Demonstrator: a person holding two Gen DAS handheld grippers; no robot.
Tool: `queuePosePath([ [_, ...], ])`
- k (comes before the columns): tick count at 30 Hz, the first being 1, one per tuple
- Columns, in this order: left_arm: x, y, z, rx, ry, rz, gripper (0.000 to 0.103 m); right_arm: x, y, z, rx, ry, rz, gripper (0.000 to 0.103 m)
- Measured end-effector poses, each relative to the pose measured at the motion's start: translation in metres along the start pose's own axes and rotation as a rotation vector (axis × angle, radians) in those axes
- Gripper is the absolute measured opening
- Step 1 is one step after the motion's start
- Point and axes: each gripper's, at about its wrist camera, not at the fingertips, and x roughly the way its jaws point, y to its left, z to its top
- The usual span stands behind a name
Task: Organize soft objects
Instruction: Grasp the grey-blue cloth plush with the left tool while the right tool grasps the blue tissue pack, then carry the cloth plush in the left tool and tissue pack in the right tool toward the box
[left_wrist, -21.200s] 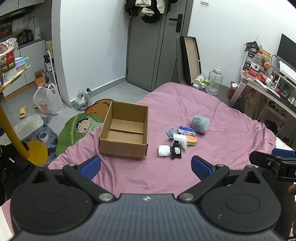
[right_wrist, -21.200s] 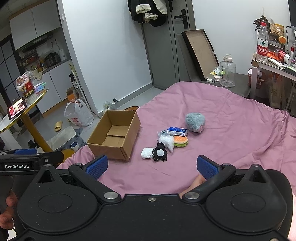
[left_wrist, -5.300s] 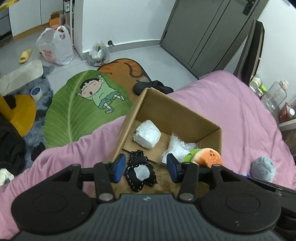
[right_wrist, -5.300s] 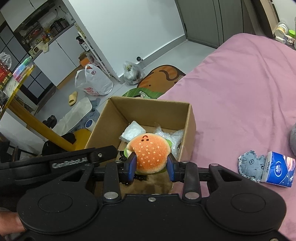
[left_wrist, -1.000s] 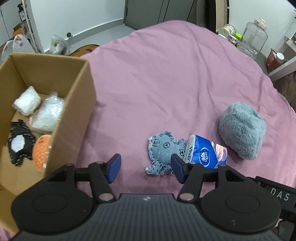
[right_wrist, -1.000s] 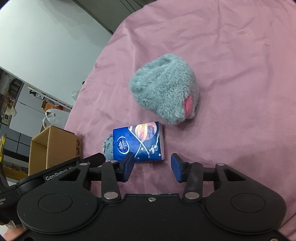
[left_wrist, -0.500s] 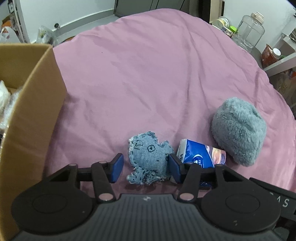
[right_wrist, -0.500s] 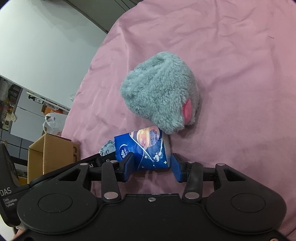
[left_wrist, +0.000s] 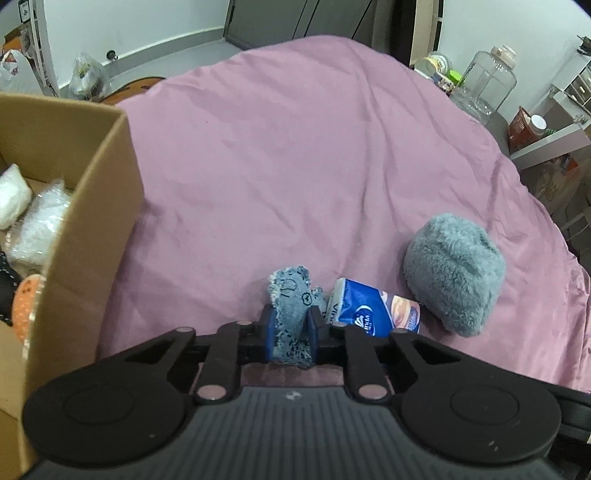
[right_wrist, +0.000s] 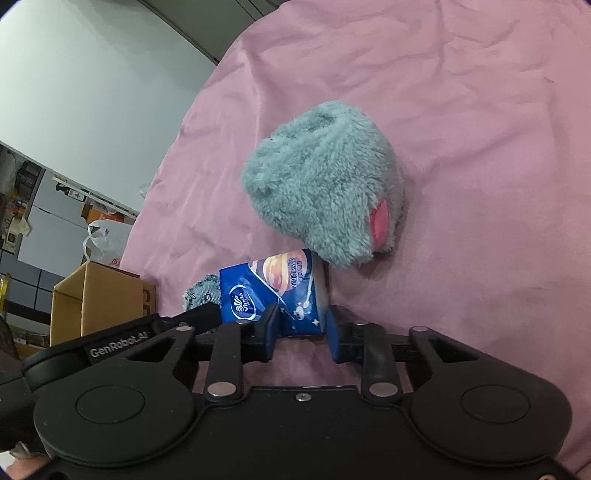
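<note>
- Pink bedding is covering the bed that is serving as the work surface, and a cardboard box is sitting at its left edge with several soft items already lying inside.
- The left gripper is pinching the denim patch toy; its jaws have just been closing, and the cloth is bunching up between the blue pads.
- The right gripper is squeezing the blue tissue pack at its near end; these jaws have also just been closing, with the pack wedged between them.
- The grey plush is lying on the bedding, touching the far end of the tissue pack, with nothing gripping it.
- In the left wrist view, the tissue pack is sitting just beside the denim toy, between it and the grey plush.
- Likely risk: the two grippers are working almost shoulder to shoulder, so lifting both together could be knocking one arm into the other and loosening a hold.
- The tissue pack is being held only by its near end, so it may be swinging or sliding out on the way to the box.
- The denim toy is thin and floppy; a trailing edge could be catching on the box wall.
- The bedding may be getting nipped under the pads and dragging upward.
</note>
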Motion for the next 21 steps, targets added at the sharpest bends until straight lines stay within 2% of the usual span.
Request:
queuePosePath([
  [6, -0.021, 0.003, -0.002, -0.013, -0.042, 0.006, 0.01, -0.011, 0.008, -0.001, -0.03, -0.033, 0.005, 0.015],
  [21, -0.087, 0.01, -0.012, -0.008, -0.125, 0.048, 0.01, -0.047, 0.028, -0.013, -0.108, -0.11, 0.03, 0.012],
])
